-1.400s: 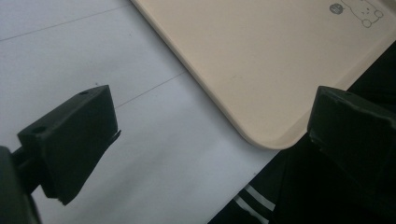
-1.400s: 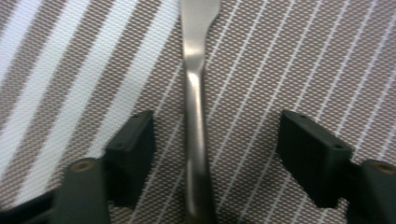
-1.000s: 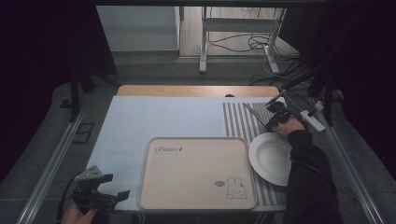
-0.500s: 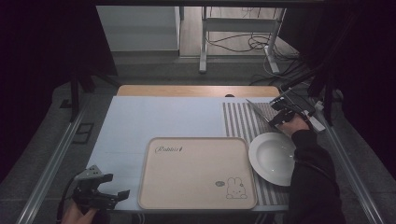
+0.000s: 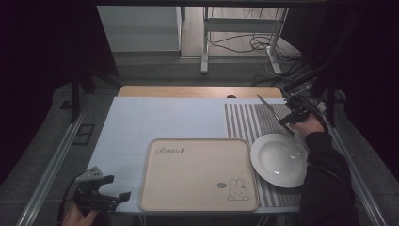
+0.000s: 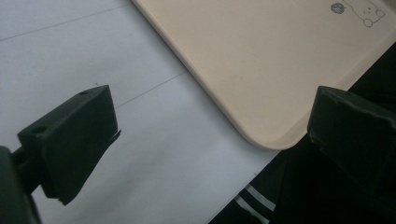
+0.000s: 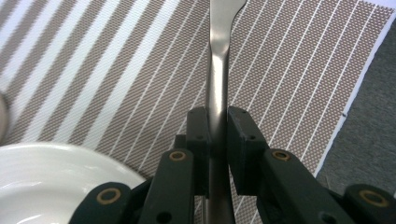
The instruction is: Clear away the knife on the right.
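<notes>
The right gripper [image 7: 217, 135] has its jaws pinched on the handle of a metal utensil [image 7: 218, 70], lifted over the striped placemat [image 7: 289, 70] beside the white plate [image 5: 278, 159], probably for setting down. The left gripper [image 5: 101, 195] idles wide apart by the tray [image 5: 197, 174].

right hand-held gripper [image 5: 291, 117] holds a metal utensil [image 5: 267, 104] above the striped mat [image 5: 249, 120], beside white plate [image 5: 278, 160].
</notes>
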The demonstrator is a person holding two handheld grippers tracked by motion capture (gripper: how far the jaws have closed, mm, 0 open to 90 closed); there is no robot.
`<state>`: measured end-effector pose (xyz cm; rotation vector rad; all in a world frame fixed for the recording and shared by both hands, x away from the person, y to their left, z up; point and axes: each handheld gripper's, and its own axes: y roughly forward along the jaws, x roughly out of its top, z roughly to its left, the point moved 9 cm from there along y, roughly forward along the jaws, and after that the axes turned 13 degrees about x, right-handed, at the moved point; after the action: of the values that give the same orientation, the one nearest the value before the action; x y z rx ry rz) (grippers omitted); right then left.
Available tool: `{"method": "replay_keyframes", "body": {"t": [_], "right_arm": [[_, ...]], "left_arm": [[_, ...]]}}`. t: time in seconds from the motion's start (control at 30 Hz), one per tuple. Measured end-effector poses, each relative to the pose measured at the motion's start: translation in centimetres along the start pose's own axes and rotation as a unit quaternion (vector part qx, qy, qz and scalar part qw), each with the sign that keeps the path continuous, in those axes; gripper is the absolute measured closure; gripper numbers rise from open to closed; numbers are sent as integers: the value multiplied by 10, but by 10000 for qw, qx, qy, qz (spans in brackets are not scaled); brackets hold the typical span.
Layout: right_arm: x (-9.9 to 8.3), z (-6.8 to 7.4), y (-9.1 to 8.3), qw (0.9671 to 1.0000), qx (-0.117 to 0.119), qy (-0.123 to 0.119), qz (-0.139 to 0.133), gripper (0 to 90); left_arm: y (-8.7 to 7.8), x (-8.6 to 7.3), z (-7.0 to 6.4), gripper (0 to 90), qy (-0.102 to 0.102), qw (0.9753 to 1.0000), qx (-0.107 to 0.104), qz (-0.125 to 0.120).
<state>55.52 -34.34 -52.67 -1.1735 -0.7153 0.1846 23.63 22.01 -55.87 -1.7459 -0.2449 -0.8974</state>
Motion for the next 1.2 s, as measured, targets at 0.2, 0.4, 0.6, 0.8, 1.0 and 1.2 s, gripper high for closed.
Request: {"method": "replay_keyframes", "body": {"t": [0.2,0.4,0.6,0.8,1.0,1.2], "right_arm": [[-6,13,-4,9999,104,-70,-2,803],[-9,29,-7,9996,226,-147,-127,803],[-14,51,-4,9987,372,-313,-152,803],[-19,67,-2,9980,408,-446,-189,803],[-22,86,-2,9967,486,-616,-228,803],[-29,103,3,9958,529,-723,-208,803]], "left_arm": [[0,0,0,18,10,10000,4,9],[0,0,0,18,16,10000,8,13],[0,0,0,18,12,10000,9,17],[1,0,0,18,18,10000,15,13],[1,0,0,18,18,10000,16,16],[1,0,0,18,14,10000,15,14]]}}
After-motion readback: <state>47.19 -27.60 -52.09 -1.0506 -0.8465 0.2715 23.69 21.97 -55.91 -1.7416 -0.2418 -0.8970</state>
